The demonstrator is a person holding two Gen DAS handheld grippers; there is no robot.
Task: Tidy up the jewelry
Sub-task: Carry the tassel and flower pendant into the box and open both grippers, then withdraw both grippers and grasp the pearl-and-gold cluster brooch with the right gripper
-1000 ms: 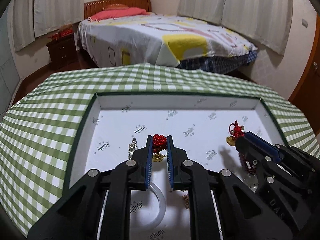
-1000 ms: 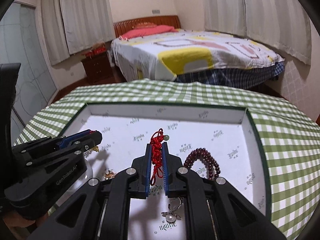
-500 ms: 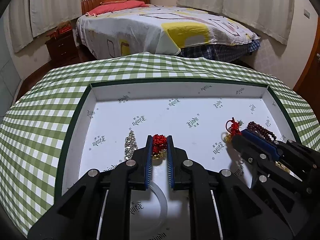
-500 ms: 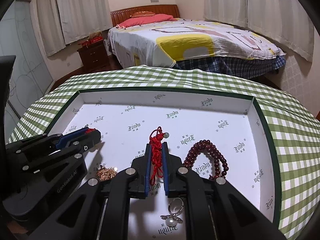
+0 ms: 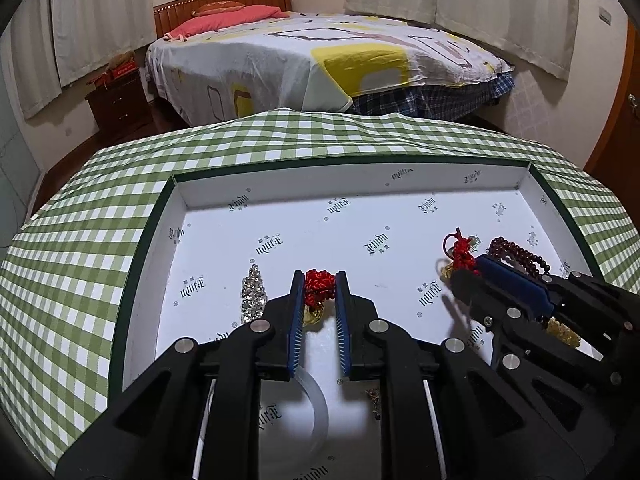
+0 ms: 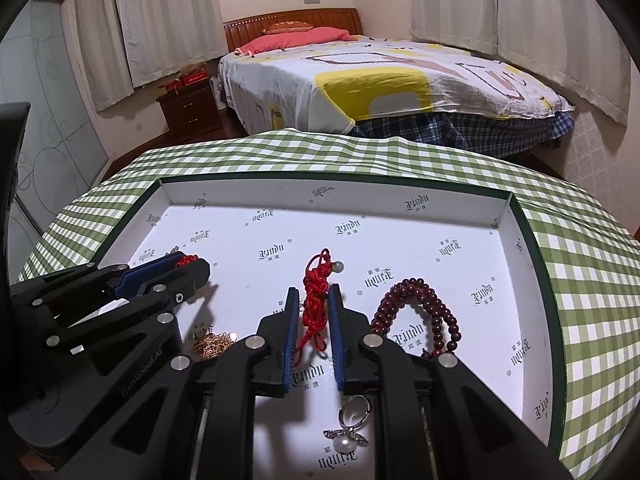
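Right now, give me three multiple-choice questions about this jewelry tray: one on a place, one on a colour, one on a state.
1. The bead bracelet lies on which side of the right tongs? A left, B right, C behind.
2. The tablecloth checks are white and: A blue, B red, C green.
3. The left tongs are: A wide open, B closed on the red knot, C out of view.
Answers: B, the beads sit right of the tongs gripping the red cord; C, green squares surround the tray; B, both sides press the knot.
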